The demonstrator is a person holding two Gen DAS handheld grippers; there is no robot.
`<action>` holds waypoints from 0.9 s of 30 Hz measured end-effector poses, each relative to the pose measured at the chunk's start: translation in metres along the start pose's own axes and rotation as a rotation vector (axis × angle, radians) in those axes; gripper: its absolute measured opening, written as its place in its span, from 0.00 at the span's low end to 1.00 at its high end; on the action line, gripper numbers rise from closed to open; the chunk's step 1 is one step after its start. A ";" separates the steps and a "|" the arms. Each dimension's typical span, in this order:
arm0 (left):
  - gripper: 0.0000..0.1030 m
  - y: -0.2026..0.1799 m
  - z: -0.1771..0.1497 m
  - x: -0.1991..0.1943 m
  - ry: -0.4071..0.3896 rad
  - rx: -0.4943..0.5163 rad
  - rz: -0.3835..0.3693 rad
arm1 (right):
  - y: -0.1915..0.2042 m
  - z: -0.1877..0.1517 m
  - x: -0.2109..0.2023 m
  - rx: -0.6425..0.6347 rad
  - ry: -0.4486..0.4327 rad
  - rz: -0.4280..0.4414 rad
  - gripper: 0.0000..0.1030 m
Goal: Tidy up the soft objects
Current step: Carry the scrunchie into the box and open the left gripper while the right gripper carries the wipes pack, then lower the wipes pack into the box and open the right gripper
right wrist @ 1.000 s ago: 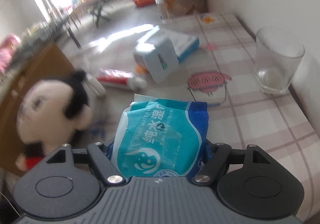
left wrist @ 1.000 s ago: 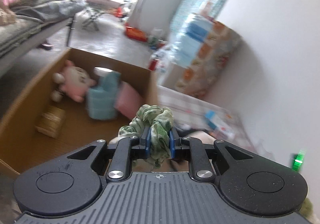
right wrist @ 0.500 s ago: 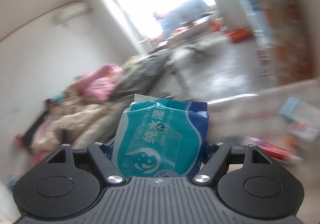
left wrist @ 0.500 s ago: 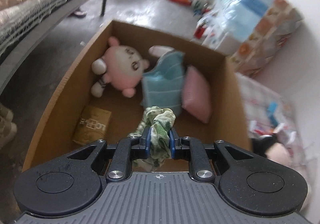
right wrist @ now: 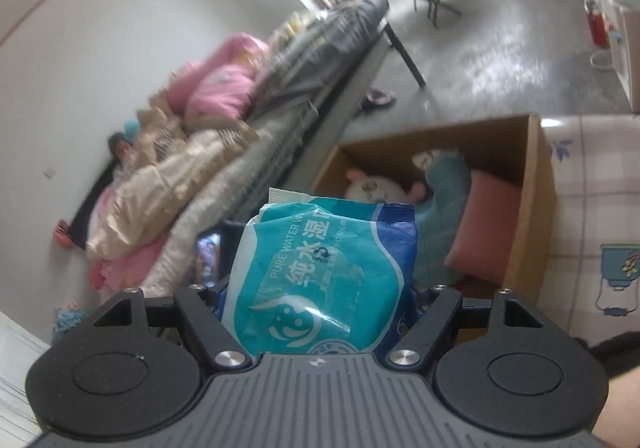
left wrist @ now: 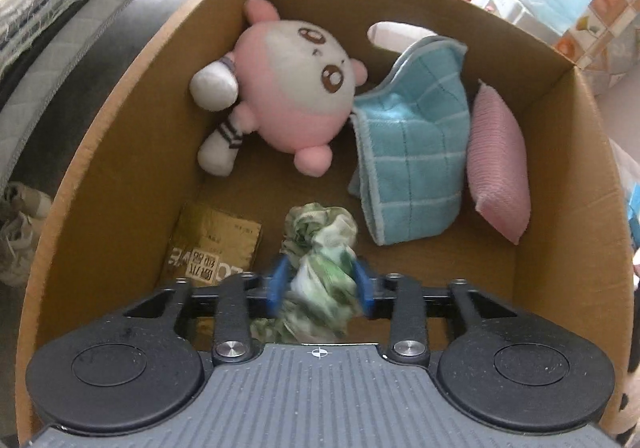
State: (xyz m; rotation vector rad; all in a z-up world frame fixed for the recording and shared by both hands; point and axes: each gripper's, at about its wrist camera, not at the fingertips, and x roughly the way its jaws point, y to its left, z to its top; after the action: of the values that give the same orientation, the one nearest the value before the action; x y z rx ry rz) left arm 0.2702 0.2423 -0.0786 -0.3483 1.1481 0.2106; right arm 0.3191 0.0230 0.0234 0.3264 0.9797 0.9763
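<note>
In the left wrist view my left gripper (left wrist: pixel 320 284) hangs over the near end of an open cardboard box (left wrist: pixel 120 120), pointing steeply down. Its jaws are opening, and a crumpled green floral scrunchie (left wrist: pixel 320 244) sits loosely between the blue pads (left wrist: pixel 277 284), blurred. In the box lie a pink plush (left wrist: pixel 296 88), a folded blue cloth (left wrist: pixel 412 152), a pink pad (left wrist: pixel 498 164) and a gold packet (left wrist: pixel 216 244). In the right wrist view my right gripper (right wrist: pixel 316 288) is shut on a teal wet-wipes pack (right wrist: pixel 320 280), with the box (right wrist: pixel 536 184) beyond it to the right.
A bed (right wrist: pixel 240 128) piled with pink and beige bedding runs along the wall left of the box. The tiled tablecloth (right wrist: pixel 592 208) lies right of the box. White shoes (left wrist: pixel 20 232) sit on the floor by the box's left wall. Clutter stands on the far floor.
The left gripper came over the box, tipped downward, and its pads spread apart from the scrunchie. The right gripper swung left from the table with the wipes pack, and the box is now in its view.
</note>
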 end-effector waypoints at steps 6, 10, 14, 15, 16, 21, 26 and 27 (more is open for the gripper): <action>0.56 0.019 -0.001 -0.019 -0.030 -0.069 -0.040 | 0.007 0.000 0.031 0.000 0.061 -0.091 0.76; 0.57 0.036 -0.009 -0.049 -0.115 -0.128 -0.049 | 0.007 0.002 0.044 0.021 0.085 -0.144 0.76; 0.59 0.051 -0.018 -0.077 -0.209 -0.173 -0.049 | 0.009 0.003 0.064 0.009 0.139 -0.228 0.76; 0.59 0.055 -0.019 -0.082 -0.225 -0.181 -0.047 | 0.009 0.002 0.069 0.001 0.153 -0.251 0.76; 0.59 0.059 -0.022 -0.087 -0.238 -0.191 -0.045 | 0.010 0.002 0.075 -0.010 0.165 -0.275 0.76; 0.59 0.072 -0.025 -0.094 -0.249 -0.215 -0.078 | 0.008 -0.004 0.100 -0.035 0.228 -0.382 0.77; 0.59 0.074 -0.025 -0.090 -0.254 -0.223 -0.095 | -0.003 -0.012 0.121 -0.022 0.273 -0.475 0.77; 0.59 0.074 -0.025 -0.089 -0.252 -0.225 -0.097 | -0.005 -0.013 0.125 -0.019 0.282 -0.496 0.78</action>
State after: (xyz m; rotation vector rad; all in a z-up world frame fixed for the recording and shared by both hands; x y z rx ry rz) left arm 0.1885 0.3030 -0.0182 -0.5591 0.8582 0.2904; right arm 0.3353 0.1190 -0.0556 -0.0770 1.2324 0.5835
